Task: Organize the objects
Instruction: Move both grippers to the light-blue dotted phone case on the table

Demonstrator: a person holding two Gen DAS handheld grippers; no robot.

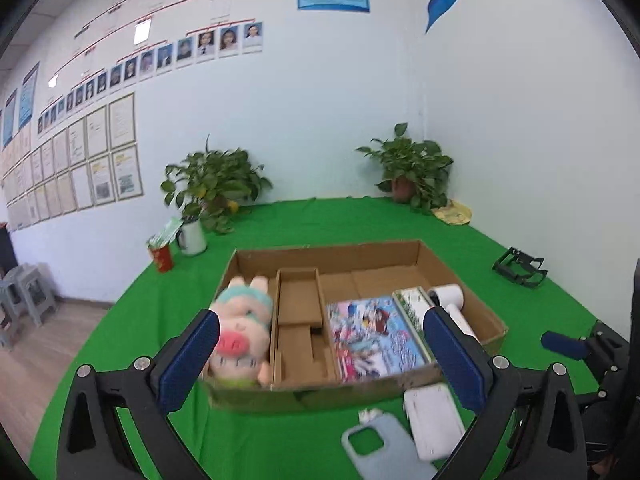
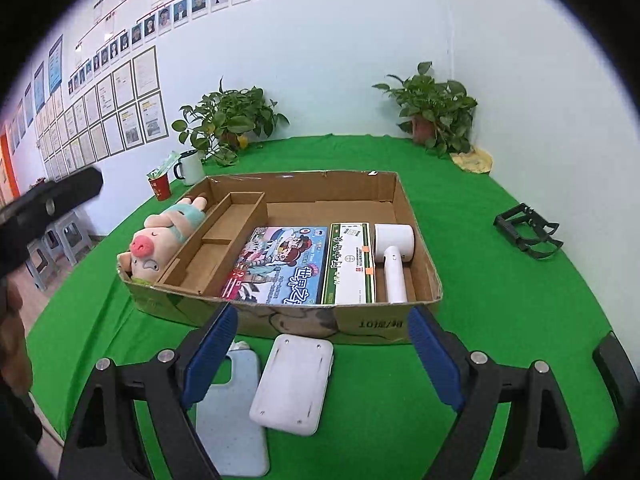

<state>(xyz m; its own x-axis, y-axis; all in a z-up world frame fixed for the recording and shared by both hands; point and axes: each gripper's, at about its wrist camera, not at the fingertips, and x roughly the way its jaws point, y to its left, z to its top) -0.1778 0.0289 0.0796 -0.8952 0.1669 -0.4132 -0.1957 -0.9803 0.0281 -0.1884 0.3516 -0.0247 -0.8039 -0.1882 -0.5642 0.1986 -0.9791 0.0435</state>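
Your left tool [image 1: 320, 356] hangs with its fingers spread wide and nothing between them, above the near edge of the cardboard box [image 2: 384, 204]. Your right tool [image 2: 320, 354] is likewise spread wide and empty, above the near part of the green worktop [image 2: 500, 320].

The box stands in the middle of the worktop. Its contents, from left to right:

1. A plush pig [image 2: 160, 240] lies in the leftmost section, snout toward the near wall.
2. A cardboard divider tray [image 2: 216, 236] sits just right of the pig, with two bare compartments.
3. A colourful picture book [image 2: 280, 268] lies flat, right of the divider.
4. A long green-edged carton [image 2: 350, 264] lies just beside the book.
5. A white hair dryer [image 2: 394, 256] lies at the right wall, handle pointing near.

Outside the box, in front of its near wall, two items lie on the worktop: a pale blue phone case [image 2: 232, 412] on the left and a white flat device [image 2: 294, 384] just beside it on the right. A small white item beyond the phone case is too hidden to identify.

At the far left stand a white mug [image 2: 190, 166] and a red cup [image 2: 160, 188]. Two potted plants [image 2: 228, 120] stand along the far wall. A black frame [image 2: 526, 236] lies at the far right.
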